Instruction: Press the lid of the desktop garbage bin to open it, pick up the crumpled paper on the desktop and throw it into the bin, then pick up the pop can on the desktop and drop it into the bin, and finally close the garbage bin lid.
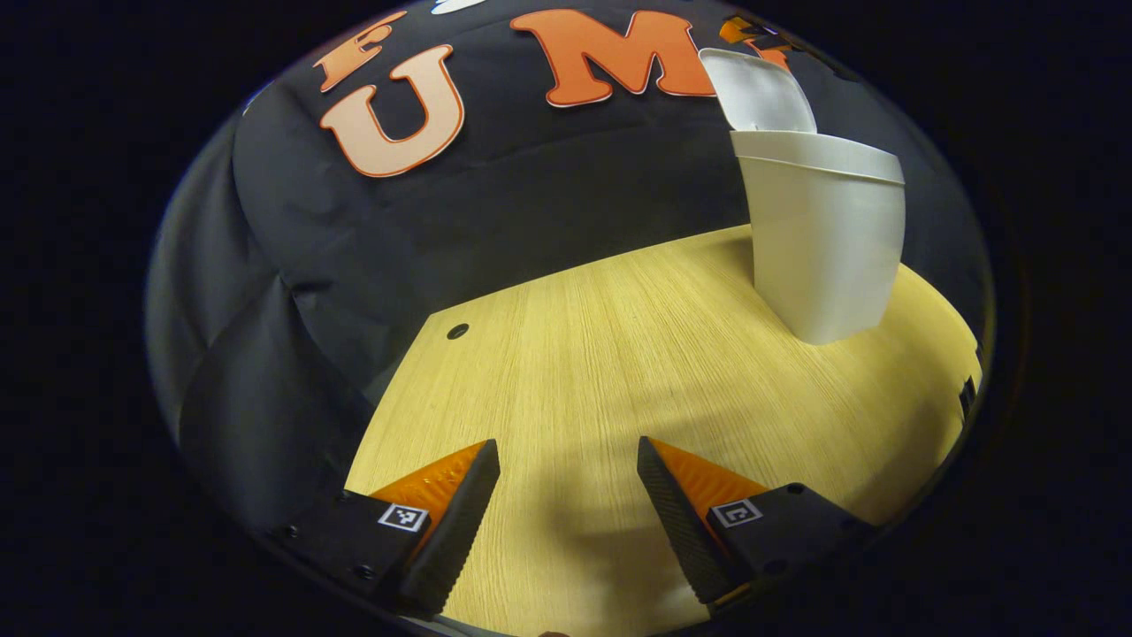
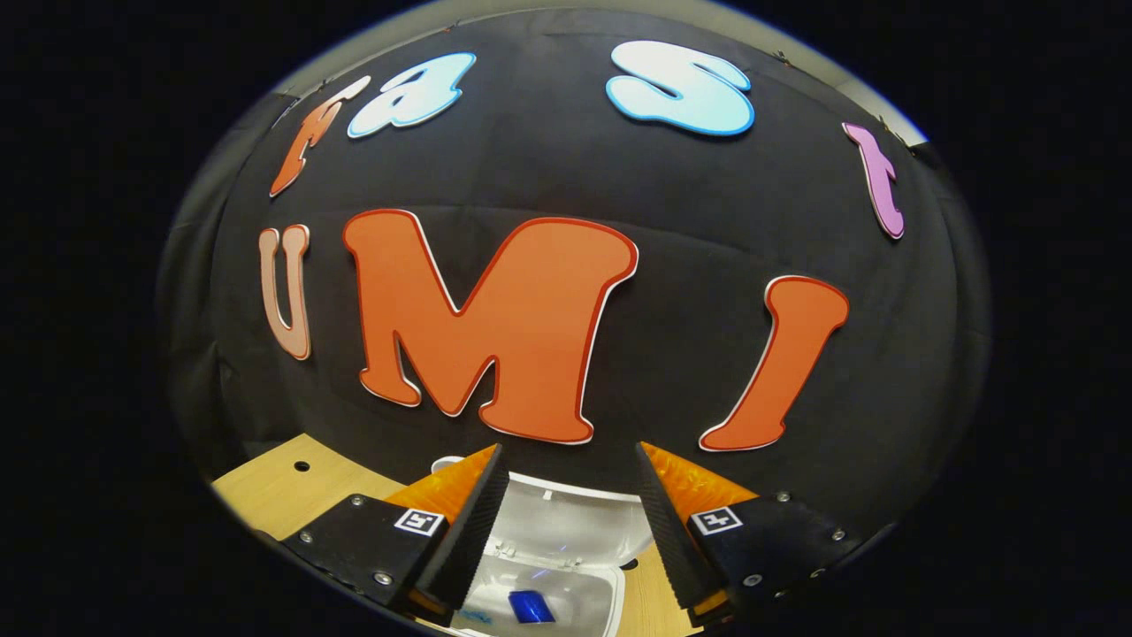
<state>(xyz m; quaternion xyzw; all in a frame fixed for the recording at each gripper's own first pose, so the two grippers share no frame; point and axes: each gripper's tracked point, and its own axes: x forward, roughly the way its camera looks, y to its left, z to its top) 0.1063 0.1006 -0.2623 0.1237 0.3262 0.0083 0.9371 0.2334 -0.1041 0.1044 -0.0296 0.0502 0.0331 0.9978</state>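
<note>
In the left gripper view we're low over the wooden desktop [image 1: 619, 354], looking across it at the garbage bin [image 1: 827, 248], which stands off to our right with its lid [image 1: 761, 88] up. In the right gripper view we hover right above that same bin [image 2: 548, 566], facing the booth wall. Both views share the bin and desktop [image 2: 283, 487].

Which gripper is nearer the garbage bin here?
Right. The right gripper hovers directly over the open garbage bin; the left gripper sits back across the desk from it.

Black cloth wall [image 1: 548, 212], wood table [image 1: 601, 372] — dim
</note>
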